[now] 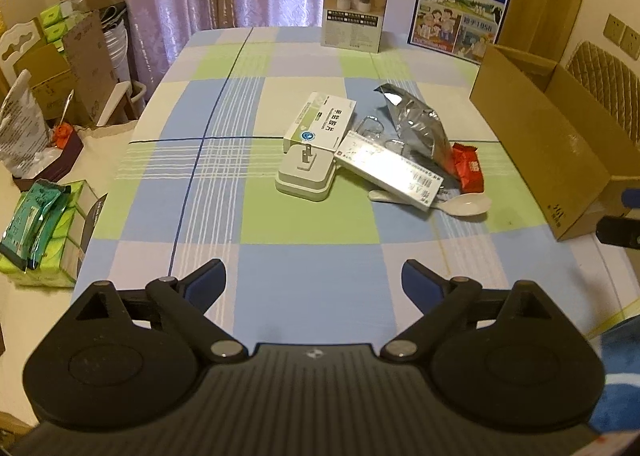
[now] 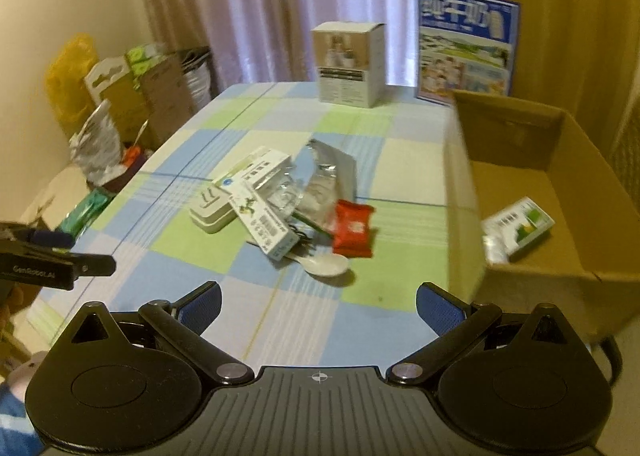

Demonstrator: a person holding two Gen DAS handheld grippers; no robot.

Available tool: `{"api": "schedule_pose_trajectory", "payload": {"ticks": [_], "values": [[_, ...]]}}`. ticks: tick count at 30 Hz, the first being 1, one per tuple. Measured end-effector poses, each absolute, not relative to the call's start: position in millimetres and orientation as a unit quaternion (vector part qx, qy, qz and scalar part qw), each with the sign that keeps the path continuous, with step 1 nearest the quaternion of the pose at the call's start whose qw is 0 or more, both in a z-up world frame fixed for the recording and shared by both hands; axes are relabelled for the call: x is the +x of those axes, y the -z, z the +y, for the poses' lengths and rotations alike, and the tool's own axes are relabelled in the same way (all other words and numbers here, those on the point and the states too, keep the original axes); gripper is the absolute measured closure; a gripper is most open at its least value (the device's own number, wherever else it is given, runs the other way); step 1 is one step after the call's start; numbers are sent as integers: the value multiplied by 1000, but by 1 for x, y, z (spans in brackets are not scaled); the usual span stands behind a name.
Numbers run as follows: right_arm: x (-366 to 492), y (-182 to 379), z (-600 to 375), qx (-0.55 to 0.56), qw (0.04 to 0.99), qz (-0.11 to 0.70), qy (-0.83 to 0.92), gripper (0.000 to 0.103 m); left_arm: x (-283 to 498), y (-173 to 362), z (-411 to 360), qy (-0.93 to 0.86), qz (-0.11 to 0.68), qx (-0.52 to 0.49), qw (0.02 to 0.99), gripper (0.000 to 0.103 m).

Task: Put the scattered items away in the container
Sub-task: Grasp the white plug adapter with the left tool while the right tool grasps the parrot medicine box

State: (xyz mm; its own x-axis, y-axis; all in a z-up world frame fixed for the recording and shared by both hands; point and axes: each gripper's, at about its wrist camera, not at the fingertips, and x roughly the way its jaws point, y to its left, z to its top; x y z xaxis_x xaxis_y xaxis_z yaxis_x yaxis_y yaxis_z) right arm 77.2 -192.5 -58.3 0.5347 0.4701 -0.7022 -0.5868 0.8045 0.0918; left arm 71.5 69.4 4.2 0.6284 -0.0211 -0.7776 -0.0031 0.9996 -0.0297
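Observation:
A pile of items lies mid-table: a green-white medicine box [image 1: 320,118] [image 2: 256,166], a white plastic case [image 1: 306,174] [image 2: 212,212], a long white box [image 1: 388,172] [image 2: 264,226], a silver foil bag [image 1: 416,124] [image 2: 324,176], a red snack packet [image 1: 468,168] [image 2: 354,230] and a white spoon [image 1: 460,204] [image 2: 326,266]. The open cardboard box [image 1: 548,144] [image 2: 532,136] stands at the right and holds a small green-white box [image 2: 520,226]. My left gripper [image 1: 314,282] is open and empty, near the front edge. My right gripper [image 2: 318,306] is open and empty, beside the cardboard box.
A white product box [image 1: 356,8] [image 2: 350,64] and a blue milk carton [image 1: 460,4] [image 2: 466,48] stand at the table's far end. Green packets [image 1: 36,232] and cartons crowd the left side off the table. The checked tablecloth [image 1: 304,236] covers the table.

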Motion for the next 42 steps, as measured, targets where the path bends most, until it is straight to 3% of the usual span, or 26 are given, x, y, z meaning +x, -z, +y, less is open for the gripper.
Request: {"api": "schedule_pose_trajectory", "payload": {"ticks": [12,25,32,37,42], "values": [[124,99,-112,-189,837,366,-361,3,126,28,93,50,439,39,896,10],[173,158,-42,-277,782,367,-420,37,177,69,93,122,441,113,882,12],[186,177,-23,-319,768,353,-429,45,204,81,95,137,437,112,882,16],[187,186,-19,-333,766,345,-428,65,215,89,97,147,431,125,882,18],[188,179,-23,-302,779,347,-426,67,227,96,94,152,431,112,882,22]]}}
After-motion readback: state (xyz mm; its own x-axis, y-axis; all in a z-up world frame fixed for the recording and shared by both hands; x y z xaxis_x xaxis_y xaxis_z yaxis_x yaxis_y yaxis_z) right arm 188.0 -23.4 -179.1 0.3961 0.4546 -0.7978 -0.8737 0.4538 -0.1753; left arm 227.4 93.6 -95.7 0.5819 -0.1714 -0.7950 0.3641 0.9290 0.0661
